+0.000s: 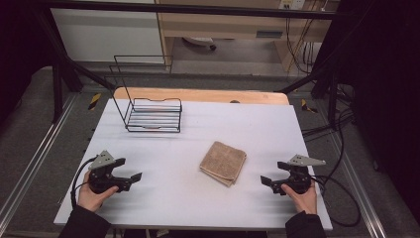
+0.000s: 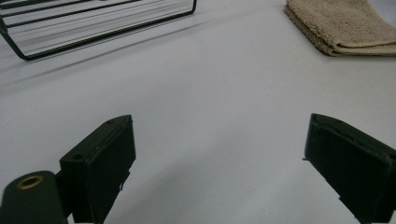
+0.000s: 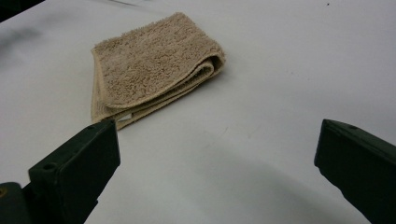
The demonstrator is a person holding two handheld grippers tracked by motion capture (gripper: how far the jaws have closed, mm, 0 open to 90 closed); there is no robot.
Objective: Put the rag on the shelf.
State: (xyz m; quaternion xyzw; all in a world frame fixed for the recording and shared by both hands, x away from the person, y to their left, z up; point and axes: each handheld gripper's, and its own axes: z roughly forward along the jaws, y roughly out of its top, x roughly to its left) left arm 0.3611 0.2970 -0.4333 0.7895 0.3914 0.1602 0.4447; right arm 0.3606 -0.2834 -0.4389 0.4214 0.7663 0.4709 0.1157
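Two hand-held black two-jaw grippers rest low over a white table top (image 1: pixel 198 198), each with its jaws spread wide and nothing between them. The left gripper (image 1: pixel 130 179) sits near the front left corner; the right gripper (image 1: pixel 270 182) sits near the front right corner. Between them, nearer the right one and well apart from both, lies a folded tan terry-cloth towel (image 1: pixel 223 162), flat on the table. Behind and to the left, near the far edge, stands a black wire rack (image 1: pixel 152 115) with an upright back frame.

In the right gripper view the towel (image 3: pixel 154 65) lies ahead and left of the spread jaws, its rounded fold facing right and its stacked open edges facing the camera. In the left gripper view its corner (image 2: pixel 341 25) shows at the upper right, and the rack base (image 2: pixel 93 23) at the upper left.

Orientation: in the high view the towel is nearly square and sits rotated, like a diamond; its slightly longer axis appears to run from upper left to lower right, one corner pointing toward the person.

Risks, as judged: a pinch on the loose edge would likely lift a single layer, and the towel would unfold. A low approach could push it across the smooth surface. A one-sided grasp would let it droop and snag the rack wires.
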